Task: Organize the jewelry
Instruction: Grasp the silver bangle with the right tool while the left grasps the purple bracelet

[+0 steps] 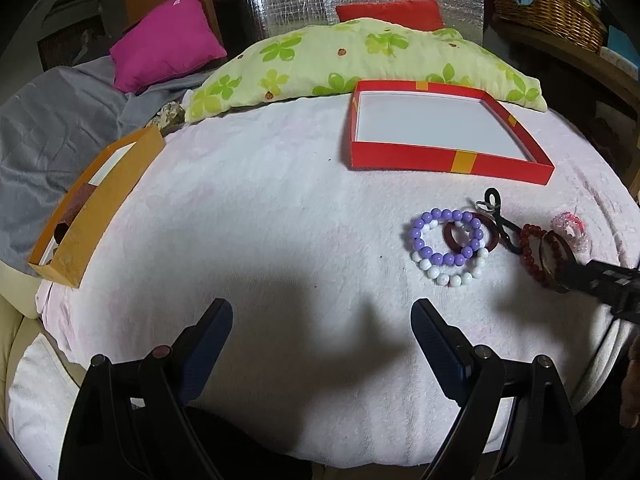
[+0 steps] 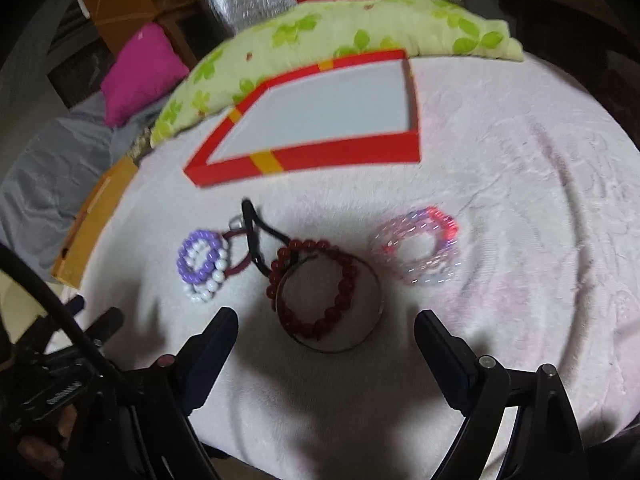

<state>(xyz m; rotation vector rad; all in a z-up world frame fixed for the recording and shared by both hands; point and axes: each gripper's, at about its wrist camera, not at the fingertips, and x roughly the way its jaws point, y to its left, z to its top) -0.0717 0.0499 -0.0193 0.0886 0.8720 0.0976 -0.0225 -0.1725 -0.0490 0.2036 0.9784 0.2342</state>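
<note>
Several bracelets lie on a pale pink towel [image 1: 260, 208]. A purple bead bracelet [image 1: 446, 236] overlaps a white bead one [image 1: 452, 272] and a dark red ring bangle [image 1: 470, 236]. A dark red bead bracelet [image 2: 312, 284] lies in a thin metal bangle [image 2: 374, 292], beside a black cord [image 2: 256, 236] and a pink clear bead bracelet [image 2: 416, 248]. An empty red box lid [image 1: 448, 160] sits behind them. My right gripper [image 2: 326, 328] is open just in front of the red bead bracelet. My left gripper [image 1: 322, 320] is open and empty, left of the pile.
An orange box [image 1: 96, 208] sits at the towel's left edge. A green floral pillow [image 1: 360, 56], a magenta cushion [image 1: 168, 44] and a grey cloth [image 1: 52, 120] lie behind. A wicker basket [image 1: 548, 8] stands at the far right.
</note>
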